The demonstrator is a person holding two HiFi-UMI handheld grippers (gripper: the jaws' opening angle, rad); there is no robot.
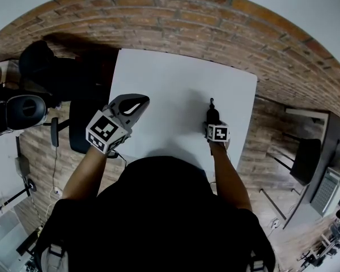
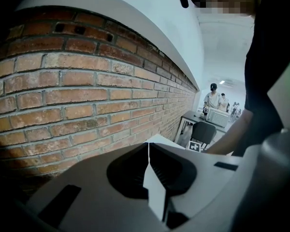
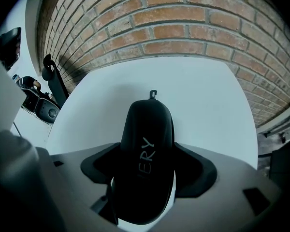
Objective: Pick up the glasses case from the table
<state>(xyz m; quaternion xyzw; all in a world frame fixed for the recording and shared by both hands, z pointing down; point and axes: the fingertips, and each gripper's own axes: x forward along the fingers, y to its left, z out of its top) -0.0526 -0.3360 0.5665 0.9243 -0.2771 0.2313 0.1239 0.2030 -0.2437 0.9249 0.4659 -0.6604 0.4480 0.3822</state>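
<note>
To clamp the glasses case (image 3: 147,124) on the desk (image 3: 208,95), straddles it with right gripper (image 3: 146,170) jaws wide apart; left gripper (image 2: 149,166) jaws closed, empty.

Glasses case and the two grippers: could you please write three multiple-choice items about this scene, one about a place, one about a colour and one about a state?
1. Where is the glasses case?
A between the jaws of the right gripper
B between the jaws of the left gripper
C far from both grippers

2. What colour is the case?
A white
B black
C red

3. How do the left gripper's jaws stand?
A together, nothing between them
B wide apart
C closed on the case

Answers:
1 A: the right gripper view shows the case lying between that gripper's jaws, over the white table.
2 B: it looks black in both views that show it.
3 A: the left gripper view shows its jaws meeting with nothing between them.
</note>
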